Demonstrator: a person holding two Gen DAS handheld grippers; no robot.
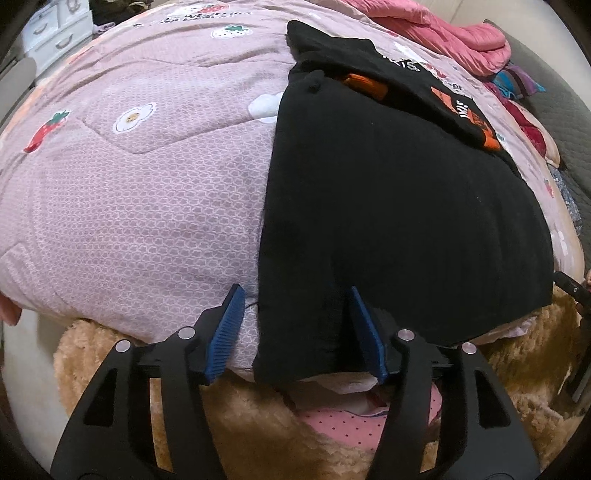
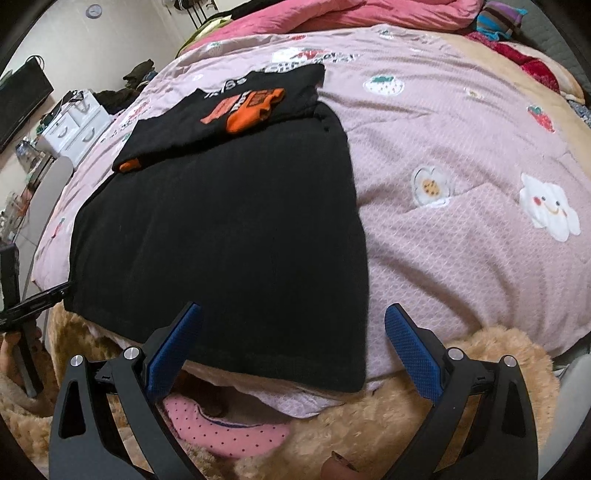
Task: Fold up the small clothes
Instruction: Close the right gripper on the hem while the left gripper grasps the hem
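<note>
A black garment (image 1: 388, 203) (image 2: 221, 221) lies spread flat on a pink quilt (image 1: 147, 184) (image 2: 461, 258), its near hem at the bed's edge. A smaller folded black garment with orange print (image 1: 424, 85) (image 2: 240, 99) rests on its far end. My left gripper (image 1: 295, 291) is open around the near left corner of the black garment. The cloth lies between the blue pads, and the left pad (image 1: 225, 332) stands clear of it. My right gripper (image 2: 294, 307) is open wide over the near right corner, its left finger (image 2: 173, 347) above the cloth.
A fuzzy tan blanket (image 1: 258, 424) (image 2: 369, 424) and a pink dotted cloth (image 1: 343, 424) (image 2: 221, 432) lie below the bed's edge. A bunched pink duvet (image 1: 443, 29) (image 2: 351, 14) sits at the bed's far side. White drawers (image 2: 77, 125) stand to the left.
</note>
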